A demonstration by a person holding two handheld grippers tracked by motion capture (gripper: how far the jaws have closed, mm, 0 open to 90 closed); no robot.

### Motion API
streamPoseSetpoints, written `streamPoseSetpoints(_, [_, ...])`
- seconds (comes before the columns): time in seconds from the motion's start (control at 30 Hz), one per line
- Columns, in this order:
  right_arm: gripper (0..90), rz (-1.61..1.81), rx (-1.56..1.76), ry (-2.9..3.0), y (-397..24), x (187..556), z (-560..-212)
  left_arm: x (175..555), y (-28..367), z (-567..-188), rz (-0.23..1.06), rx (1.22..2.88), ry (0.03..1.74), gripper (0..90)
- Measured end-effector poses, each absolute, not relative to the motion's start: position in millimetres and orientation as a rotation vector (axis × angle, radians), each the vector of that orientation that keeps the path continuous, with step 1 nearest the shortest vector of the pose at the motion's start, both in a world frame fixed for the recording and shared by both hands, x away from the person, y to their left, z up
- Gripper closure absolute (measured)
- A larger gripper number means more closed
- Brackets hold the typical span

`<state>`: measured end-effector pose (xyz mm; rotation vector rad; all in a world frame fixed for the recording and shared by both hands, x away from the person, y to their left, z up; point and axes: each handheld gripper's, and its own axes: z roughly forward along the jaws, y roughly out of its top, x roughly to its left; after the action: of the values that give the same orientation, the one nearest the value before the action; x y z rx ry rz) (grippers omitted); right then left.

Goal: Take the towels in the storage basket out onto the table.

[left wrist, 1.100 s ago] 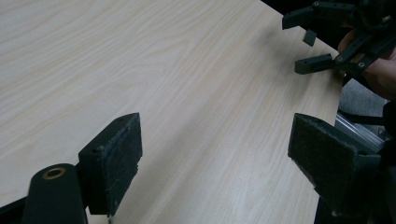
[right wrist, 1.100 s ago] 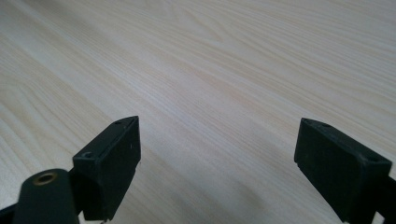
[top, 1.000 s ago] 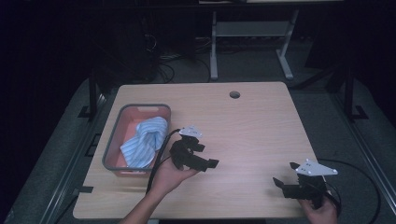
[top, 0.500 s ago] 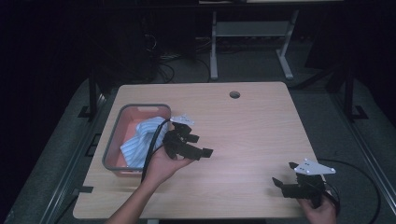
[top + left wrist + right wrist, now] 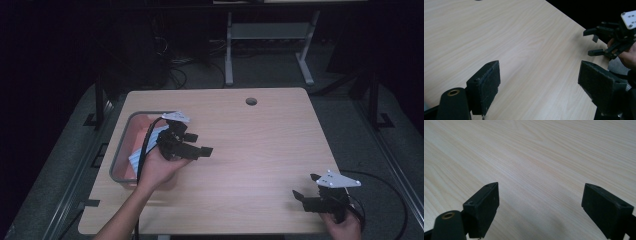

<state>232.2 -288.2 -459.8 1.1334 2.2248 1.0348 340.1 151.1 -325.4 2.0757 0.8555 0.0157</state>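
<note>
My left gripper is held above the table, just right of a red tray with a grey rim, and its jaws point right. In the left gripper view my left gripper is open over bare wood. A blue and white striped cloth lies in the tray, partly hidden by the hand and cable. My right gripper rests near the table's front right corner. It is open with nothing between its jaws, as my right gripper shows over bare wood. The right gripper appears far off in the left gripper view.
A round cable hole sits near the table's far edge. Behind the table stand a metal frame and loose cables on a dark floor. Rails run along both sides of the table.
The left gripper has moved left and away from the person, ending at the tray's right edge. The right gripper has stayed put.
</note>
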Motion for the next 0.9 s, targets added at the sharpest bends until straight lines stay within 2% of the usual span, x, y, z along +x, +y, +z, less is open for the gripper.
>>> streamPoseSetpoints(0.33, [14.1,1.038,1.138,2.221,-289,232,-459,344,185,-320,0.071,2.052,0.921,19.4])
streamPoseSetpoints(0.9, [14.1,1.033,1.131,2.225,-289,232,-460,352,239,-330,0.13,2.006,1.067,22.7])
